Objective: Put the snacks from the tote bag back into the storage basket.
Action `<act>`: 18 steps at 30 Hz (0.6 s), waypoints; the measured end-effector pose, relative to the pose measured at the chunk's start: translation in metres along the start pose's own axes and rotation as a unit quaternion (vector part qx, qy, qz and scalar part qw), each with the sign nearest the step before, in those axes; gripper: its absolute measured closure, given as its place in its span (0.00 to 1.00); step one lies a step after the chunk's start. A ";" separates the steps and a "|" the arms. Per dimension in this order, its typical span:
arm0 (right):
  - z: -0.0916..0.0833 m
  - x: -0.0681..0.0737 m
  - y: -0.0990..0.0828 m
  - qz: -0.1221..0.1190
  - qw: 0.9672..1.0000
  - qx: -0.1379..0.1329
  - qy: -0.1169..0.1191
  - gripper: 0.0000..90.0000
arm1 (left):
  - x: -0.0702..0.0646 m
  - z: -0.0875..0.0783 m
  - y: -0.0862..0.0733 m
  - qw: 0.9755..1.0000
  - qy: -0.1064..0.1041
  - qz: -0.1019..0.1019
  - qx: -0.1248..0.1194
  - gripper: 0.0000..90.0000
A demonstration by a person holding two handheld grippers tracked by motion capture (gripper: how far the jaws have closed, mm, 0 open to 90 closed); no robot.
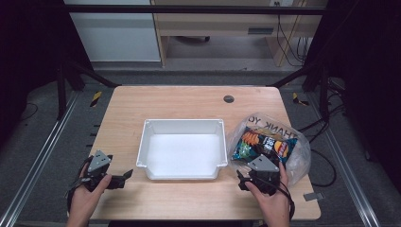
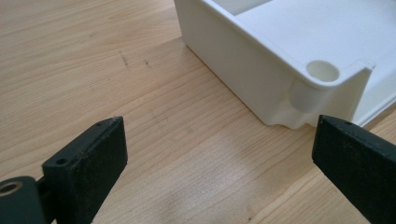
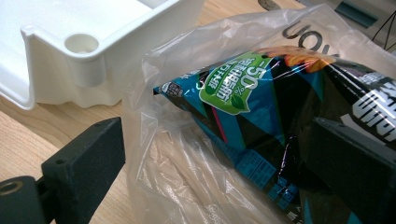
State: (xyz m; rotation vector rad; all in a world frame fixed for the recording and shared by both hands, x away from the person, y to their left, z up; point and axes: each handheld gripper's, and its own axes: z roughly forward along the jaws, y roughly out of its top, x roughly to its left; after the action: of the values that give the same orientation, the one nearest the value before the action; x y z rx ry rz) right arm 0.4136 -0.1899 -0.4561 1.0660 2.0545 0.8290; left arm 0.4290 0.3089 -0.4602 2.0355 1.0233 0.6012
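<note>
A white plastic tray (image 1: 183, 121) sits empty in the middle of the wooden table (image 1: 179, 101). To its right lies a clear plastic bag (image 1: 300, 156) holding a blue and black bag of chips (image 1: 262, 144). My right gripper (image 1: 257, 174) is at the near end of that bag. In the right gripper view its jaws (image 3: 217, 140) stand wide, open, with the clear bag (image 3: 187, 46) and chips bag (image 3: 261, 107) between them and the tray's corner (image 3: 88, 60) at left. My left gripper (image 1: 124, 178) rests low at the front left, open and empty (image 2: 219, 130), facing the tray's corner (image 2: 261, 79).
A dark round grommet (image 1: 229, 99) sits in the table's far edge. Black frame posts (image 1: 61, 90) stand at the table's far corners. Cables (image 1: 326, 123) trail on the floor at right. A wooden desk (image 1: 227, 23) stands beyond.
</note>
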 end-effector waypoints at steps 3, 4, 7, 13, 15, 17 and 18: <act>0.001 0.000 -0.001 0.005 1.000 0.004 0.003 0.07 | -0.003 0.001 0.001 1.000 -0.007 0.009 0.001 0.03; 0.002 0.000 -0.001 0.001 1.000 0.005 0.005 0.09 | -0.004 0.001 0.001 1.000 -0.014 0.016 0.003 0.03; 0.003 0.002 0.000 -0.010 1.000 0.004 0.011 0.10 | -0.008 -0.001 0.002 0.999 -0.015 0.029 -0.001 0.02; 0.001 0.002 0.001 -0.016 1.000 -0.013 0.015 0.13 | -0.006 -0.003 0.002 1.000 -0.006 0.025 -0.007 0.03; 0.000 -0.001 0.001 -0.010 1.000 -0.009 0.023 0.13 | -0.006 -0.003 0.002 1.000 -0.005 0.024 -0.008 0.03; -0.003 -0.003 0.002 -0.014 1.000 -0.006 0.024 0.14 | -0.005 -0.003 0.002 1.000 -0.004 0.022 -0.009 0.03; -0.003 -0.003 0.002 -0.014 1.000 -0.006 0.024 0.14 | -0.005 -0.003 0.002 1.000 -0.004 0.022 -0.009 0.03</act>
State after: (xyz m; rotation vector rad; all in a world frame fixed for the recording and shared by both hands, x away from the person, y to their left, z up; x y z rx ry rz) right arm 0.4139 -0.1924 -0.4520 1.0185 2.0963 0.8587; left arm 0.4253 0.3050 -0.4574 2.0482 0.9686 0.6228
